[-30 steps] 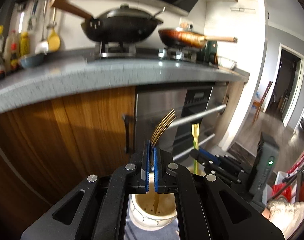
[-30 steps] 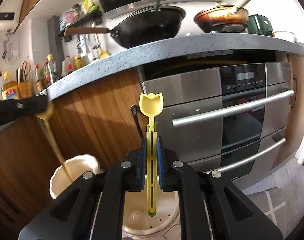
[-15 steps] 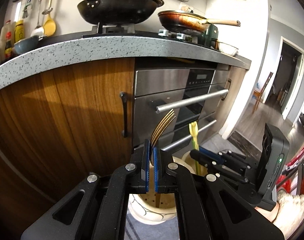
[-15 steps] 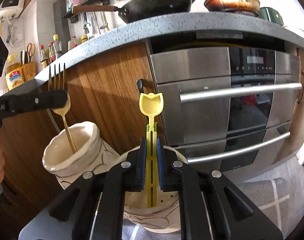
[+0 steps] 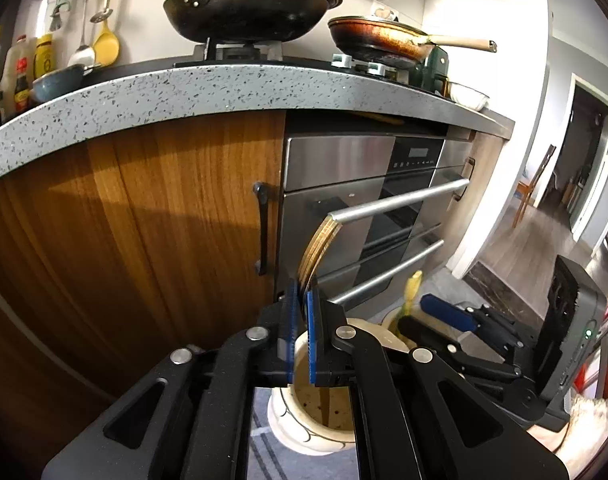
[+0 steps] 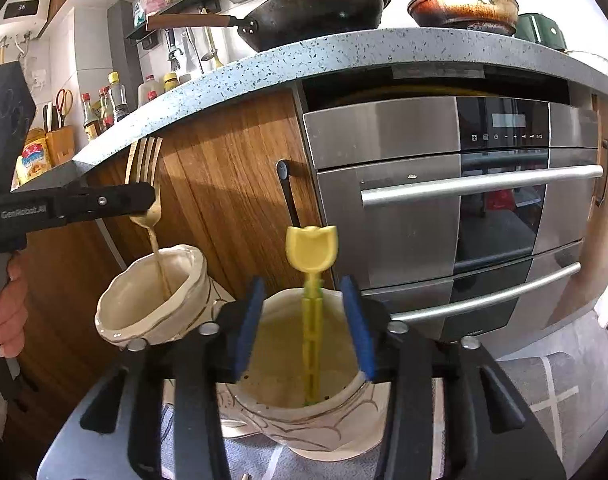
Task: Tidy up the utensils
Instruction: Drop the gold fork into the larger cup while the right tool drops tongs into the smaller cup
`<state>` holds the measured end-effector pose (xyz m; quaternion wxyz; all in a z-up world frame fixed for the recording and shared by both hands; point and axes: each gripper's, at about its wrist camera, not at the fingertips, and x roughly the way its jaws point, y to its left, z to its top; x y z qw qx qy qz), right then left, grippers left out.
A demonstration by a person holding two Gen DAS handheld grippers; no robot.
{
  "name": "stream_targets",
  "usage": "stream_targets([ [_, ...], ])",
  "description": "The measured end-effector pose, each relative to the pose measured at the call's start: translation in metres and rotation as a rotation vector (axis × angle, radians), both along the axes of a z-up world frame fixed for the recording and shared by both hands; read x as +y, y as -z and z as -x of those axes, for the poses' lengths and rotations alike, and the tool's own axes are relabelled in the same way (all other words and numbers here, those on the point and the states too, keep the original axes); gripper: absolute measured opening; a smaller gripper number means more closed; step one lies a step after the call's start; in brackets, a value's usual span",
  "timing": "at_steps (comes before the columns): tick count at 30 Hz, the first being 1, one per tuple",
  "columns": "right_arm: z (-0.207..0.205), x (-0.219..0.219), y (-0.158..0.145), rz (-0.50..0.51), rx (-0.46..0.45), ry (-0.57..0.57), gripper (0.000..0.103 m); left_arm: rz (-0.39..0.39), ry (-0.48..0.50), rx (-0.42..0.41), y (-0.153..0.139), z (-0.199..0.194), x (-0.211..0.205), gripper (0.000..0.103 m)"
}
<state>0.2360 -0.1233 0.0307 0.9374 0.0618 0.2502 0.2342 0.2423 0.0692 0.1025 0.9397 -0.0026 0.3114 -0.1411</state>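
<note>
Two tools: left tool (image 5: 300, 322), marked "GenRobot.AI", clenches gold fork (image 6: 143, 184); right tool (image 6: 306, 322) released w/ yellow utensil (image 6: 312, 276) between.

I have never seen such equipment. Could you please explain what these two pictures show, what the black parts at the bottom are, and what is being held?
No robot is here: a person holds one hand-held gripper in each hand, and each gripper carries a wide-angle camera looking along its two fingers. The black parts are those fingers.

In the left camera's picture, the left gripper is shut on a gold fork, whose handle reaches down into a cream ceramic holder.

In the right camera's picture, the right gripper is open. Between its blue pads a yellow tulip-shaped utensil stands in a second ceramic holder, not gripped. The left gripper with the fork also appears there, at the left.

Both holders stand low on a grey mat, before a wooden cabinet and an oven.
</note>
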Motion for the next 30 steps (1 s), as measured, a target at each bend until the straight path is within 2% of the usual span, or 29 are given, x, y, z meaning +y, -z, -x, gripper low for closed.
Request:
stream_targets([
  [3,0.003,-0.003,-0.002,-0.007,-0.002,0.002,0.051,0.002,-0.011,0.011,0.001,-0.004,0.002,0.007],
  [5,0.007,-0.007,-0.004,-0.014,-0.001,0.009,0.054,0.015,-0.014,0.018,0.002,-0.005,0.005,0.022],
  [10,0.021,-0.025,-0.011,-0.032,0.005,0.033,0.06,0.005,-0.031,0.021,0.002,-0.001,0.006,0.027],
  [14,0.036,-0.04,-0.018,-0.037,0.022,0.064,0.069,-0.015,-0.062,0.0,-0.002,0.013,0.007,0.047],
  [19,0.067,-0.06,-0.031,0.0,-0.005,0.13,0.089,-0.044,-0.079,-0.032,-0.008,0.043,0.006,0.067],
  [20,0.076,-0.064,-0.035,0.006,-0.018,0.142,0.091,-0.062,-0.089,-0.048,-0.009,0.054,0.005,0.079],
  [21,0.081,-0.067,-0.038,0.009,-0.024,0.151,0.098,-0.074,-0.096,-0.062,-0.01,0.061,0.004,0.083],
  [25,0.109,-0.083,-0.05,0.036,-0.061,0.21,0.098,-0.144,-0.104,-0.104,-0.004,0.098,-0.005,0.091],
  [30,0.134,-0.102,-0.049,0.066,-0.03,0.251,0.098,-0.202,-0.098,-0.101,0.014,0.136,-0.015,0.093],
])
